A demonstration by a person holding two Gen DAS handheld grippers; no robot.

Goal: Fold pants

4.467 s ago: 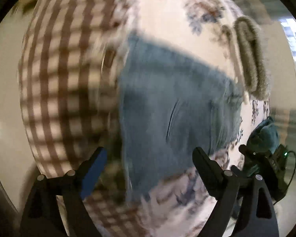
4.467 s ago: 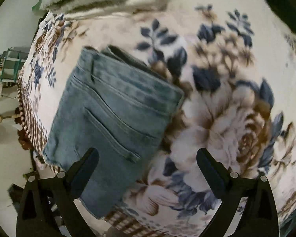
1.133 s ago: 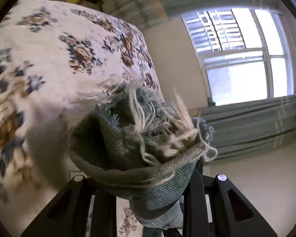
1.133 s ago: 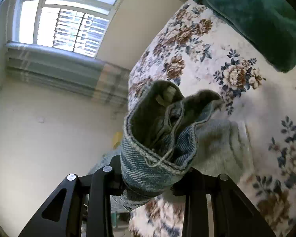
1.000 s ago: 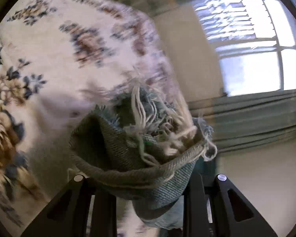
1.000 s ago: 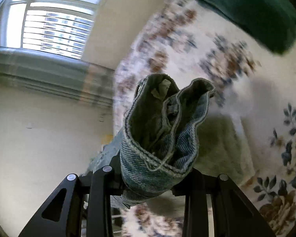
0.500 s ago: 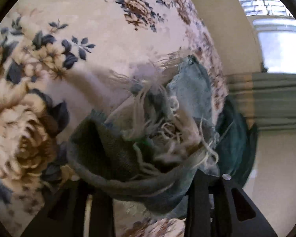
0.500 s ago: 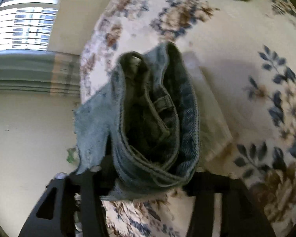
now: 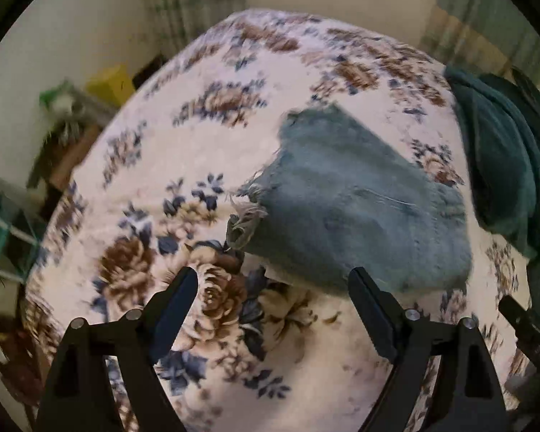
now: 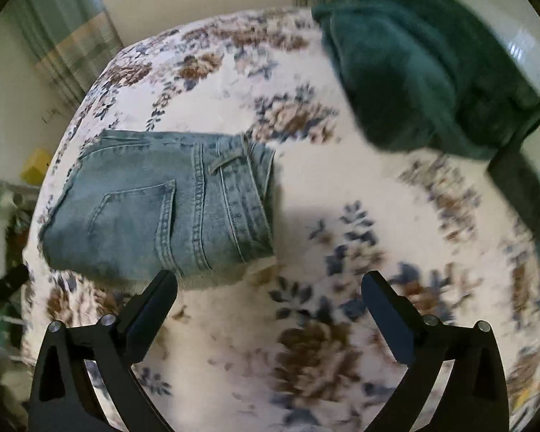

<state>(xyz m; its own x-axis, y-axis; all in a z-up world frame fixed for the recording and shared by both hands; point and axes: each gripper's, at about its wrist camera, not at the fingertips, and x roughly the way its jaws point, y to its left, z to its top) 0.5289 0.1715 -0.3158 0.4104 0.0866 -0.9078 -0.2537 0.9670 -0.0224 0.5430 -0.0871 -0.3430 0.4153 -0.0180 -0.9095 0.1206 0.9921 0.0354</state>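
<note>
The light blue denim pants (image 9: 356, 208) lie folded in a compact rectangle on the floral bedspread (image 9: 205, 129). In the left wrist view their frayed hem faces left, just beyond my left gripper (image 9: 273, 298), which is open and empty above the bedspread. In the right wrist view the pants (image 10: 162, 216) show a back pocket and the waistband on the right side. My right gripper (image 10: 270, 295) is open and empty, just in front of and to the right of the pants.
A dark green blanket (image 10: 428, 72) is heaped at the far right of the bed, also in the left wrist view (image 9: 507, 165). A shelf with a yellow box (image 9: 108, 82) stands off the bed's left edge. Curtains (image 10: 68, 46) hang behind.
Both grippers held bunched denim shut in their jaws half a second ago. Now both have opened and pulled back, and the pants lie folded flat on the bedspread.
</note>
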